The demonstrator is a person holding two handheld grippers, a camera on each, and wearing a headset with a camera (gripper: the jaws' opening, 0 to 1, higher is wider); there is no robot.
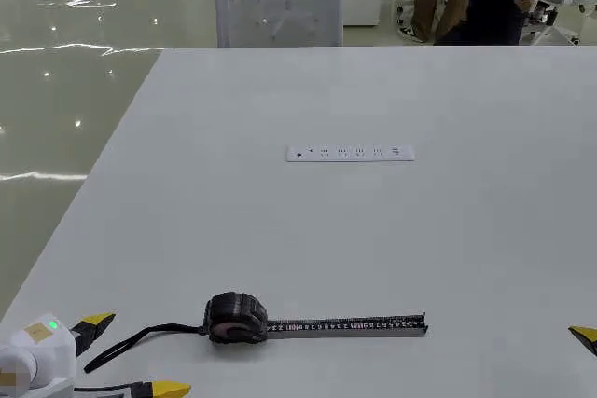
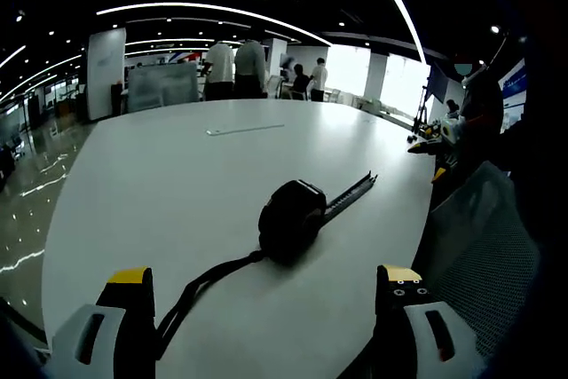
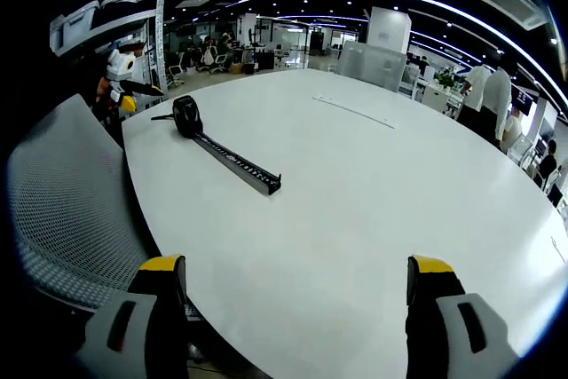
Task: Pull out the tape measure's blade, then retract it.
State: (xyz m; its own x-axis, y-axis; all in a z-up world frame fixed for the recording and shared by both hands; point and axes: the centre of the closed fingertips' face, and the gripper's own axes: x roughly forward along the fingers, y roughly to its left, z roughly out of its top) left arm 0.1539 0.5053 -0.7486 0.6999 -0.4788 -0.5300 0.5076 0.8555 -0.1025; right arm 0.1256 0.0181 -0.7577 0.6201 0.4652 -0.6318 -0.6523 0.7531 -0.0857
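Blade (image 1: 345, 325) lies extended from case (image 1: 236, 317) on table (image 1: 373, 230). Left gripper (image 2: 266, 275) and right gripper (image 3: 297, 265) gape wide, empty. Risk: retracted unheld, the blade may whip back and the case skid.

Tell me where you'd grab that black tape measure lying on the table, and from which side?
Grip the round case, not the thin blade stretching out from it. Come from the strap end, where the open left gripper faces it, probably closing the fingers across the case's two flat faces: the blade lies flat, so the case seems to stand on edge.
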